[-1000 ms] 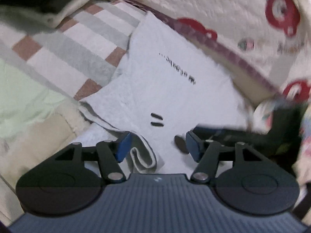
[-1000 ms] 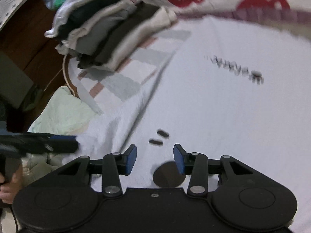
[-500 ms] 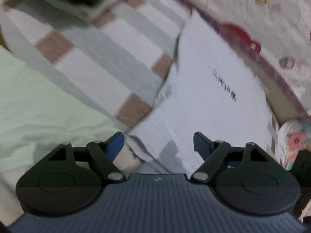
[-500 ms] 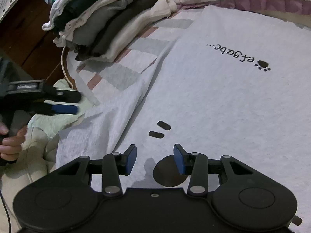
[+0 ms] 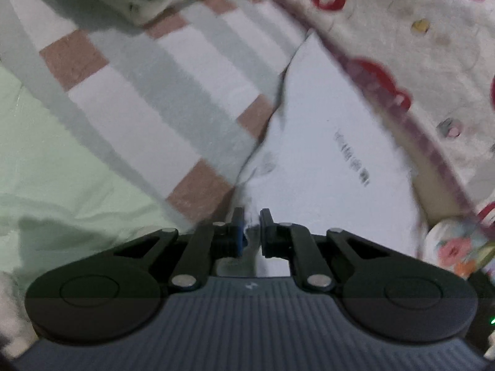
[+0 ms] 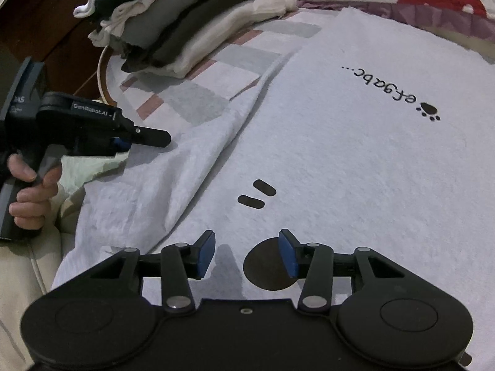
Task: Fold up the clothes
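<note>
- Left gripper [image 5: 250, 227] was pinching the edge of the grey T-shirt [image 5: 324, 160]; I saw cloth bunched between its nearly closed jaws.
- Right gripper [image 6: 246, 255] stood spread and empty above the shirt's front, a dark round print [image 6: 267, 270] just beneath it.
- Ahead and left of my right gripper sat folded clothes [image 6: 188, 27] on a checked blanket [image 6: 213, 92].
</note>
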Available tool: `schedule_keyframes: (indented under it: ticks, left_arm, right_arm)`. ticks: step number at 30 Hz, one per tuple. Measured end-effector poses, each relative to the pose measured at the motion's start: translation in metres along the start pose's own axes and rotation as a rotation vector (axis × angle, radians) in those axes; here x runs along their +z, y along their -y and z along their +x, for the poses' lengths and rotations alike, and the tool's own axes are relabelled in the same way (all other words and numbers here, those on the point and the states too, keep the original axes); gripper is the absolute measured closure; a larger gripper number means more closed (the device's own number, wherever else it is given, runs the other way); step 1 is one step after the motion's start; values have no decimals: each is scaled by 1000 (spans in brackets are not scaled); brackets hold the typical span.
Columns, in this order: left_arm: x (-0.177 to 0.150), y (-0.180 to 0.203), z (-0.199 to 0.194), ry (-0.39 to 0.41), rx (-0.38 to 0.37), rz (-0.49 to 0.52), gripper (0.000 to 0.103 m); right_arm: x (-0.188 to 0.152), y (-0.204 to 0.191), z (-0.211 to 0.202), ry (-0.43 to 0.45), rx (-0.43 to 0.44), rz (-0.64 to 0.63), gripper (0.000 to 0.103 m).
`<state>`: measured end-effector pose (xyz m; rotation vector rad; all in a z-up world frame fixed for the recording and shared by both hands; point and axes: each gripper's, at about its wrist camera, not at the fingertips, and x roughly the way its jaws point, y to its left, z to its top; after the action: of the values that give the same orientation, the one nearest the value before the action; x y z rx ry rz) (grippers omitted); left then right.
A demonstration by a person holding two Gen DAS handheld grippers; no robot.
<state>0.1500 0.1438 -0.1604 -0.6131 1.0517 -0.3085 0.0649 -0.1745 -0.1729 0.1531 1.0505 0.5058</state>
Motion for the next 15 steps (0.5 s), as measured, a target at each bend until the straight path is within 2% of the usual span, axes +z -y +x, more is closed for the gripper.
schedule_keyframes:
  ticks: [2, 3, 6, 8, 10, 11, 12, 13, 14, 15]
  left_arm:
    - [7, 6, -17, 80, -23, -15, 94]
    - [11, 11, -20, 87, -62, -25, 94]
    - [16, 35, -14, 23, -198, -52, 94]
    - [10, 59, 6, -56, -215, -4, 92]
    - [-3, 78, 31, -132, -152, 56, 82]
    - [-12, 86, 42, -158, -95, 106, 65]
    - [-21, 94, 49, -172, -8, 179, 57]
    - [-28, 98, 49, -174, 47, 236, 57]
    - [-32, 100, 40, -162, 66, 277, 56]
    - [-36, 101, 32, -151, 84, 317, 54]
  right_arm:
    - [0, 1, 0, -4, 2, 0, 51]
    - [1, 2, 1, -8, 4, 4, 51]
    - [4, 10, 1, -17, 10, 52, 51]
    - [6, 20, -2, -2, 3, 102, 51]
    - [8, 36, -7, 12, 7, 198, 49]
    - [7, 51, -7, 9, 45, 293, 47]
    - [5, 65, -7, 5, 81, 383, 47]
    - [2, 77, -6, 3, 106, 457, 47]
    - [-1, 86, -5, 1, 125, 514, 47]
    - [-1, 85, -5, 3, 126, 511, 47]
